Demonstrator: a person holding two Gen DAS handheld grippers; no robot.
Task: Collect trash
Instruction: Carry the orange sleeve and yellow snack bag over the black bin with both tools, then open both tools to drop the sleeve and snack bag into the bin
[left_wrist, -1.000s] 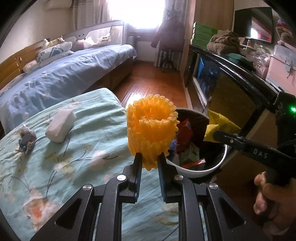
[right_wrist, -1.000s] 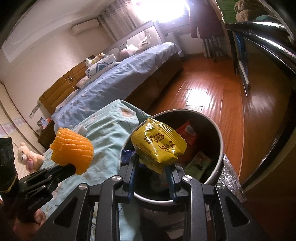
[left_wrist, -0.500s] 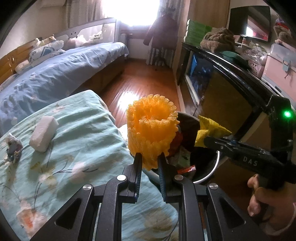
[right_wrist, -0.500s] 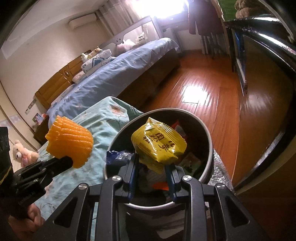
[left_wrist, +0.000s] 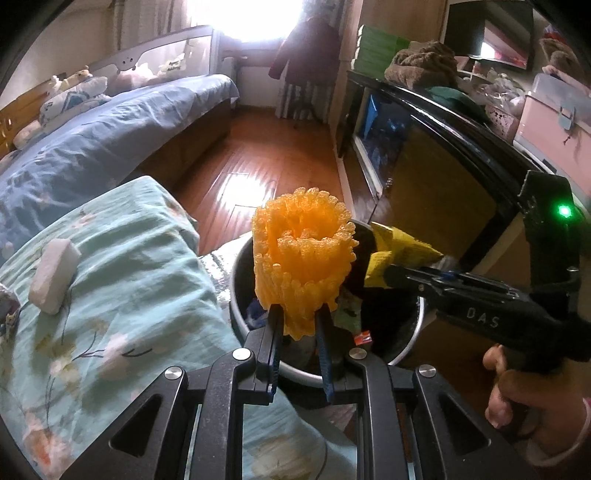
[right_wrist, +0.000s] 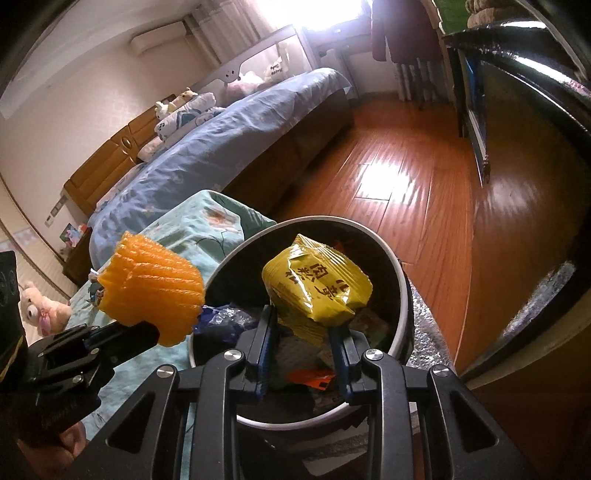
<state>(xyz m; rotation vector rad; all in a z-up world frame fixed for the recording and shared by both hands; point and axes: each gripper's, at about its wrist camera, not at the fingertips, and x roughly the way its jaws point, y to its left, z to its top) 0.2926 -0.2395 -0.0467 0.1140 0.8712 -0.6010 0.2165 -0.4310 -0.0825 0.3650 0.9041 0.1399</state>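
Note:
My left gripper (left_wrist: 298, 314) is shut on the lower edge of an orange foam net sleeve (left_wrist: 301, 254), which stands up over the near rim of the round trash bin (left_wrist: 236, 295). In the right wrist view the same orange foam sleeve (right_wrist: 151, 295) hangs just left of the bin's rim (right_wrist: 400, 295). My right gripper (right_wrist: 303, 326) is shut on a yellow snack packet (right_wrist: 316, 282) held above the bin's mouth; the left wrist view shows that packet (left_wrist: 399, 251) at the tip of the right gripper (left_wrist: 380, 275). Wrappers lie inside the bin.
A teal flowered cover (left_wrist: 110, 314) lies left of the bin with a white foam block (left_wrist: 53, 275) and a small crumpled wrapper (left_wrist: 7, 314) on it. A blue bed (right_wrist: 221, 147) stands behind, a dark cabinet (left_wrist: 443, 166) to the right, wood floor (right_wrist: 406, 184) between. A hand (left_wrist: 517, 387) holds the right gripper.
The left gripper has carried the orange foam sleeve rightward from above the teal cover to the bin's near rim. The right gripper has shifted a little over the bin with the yellow packet.

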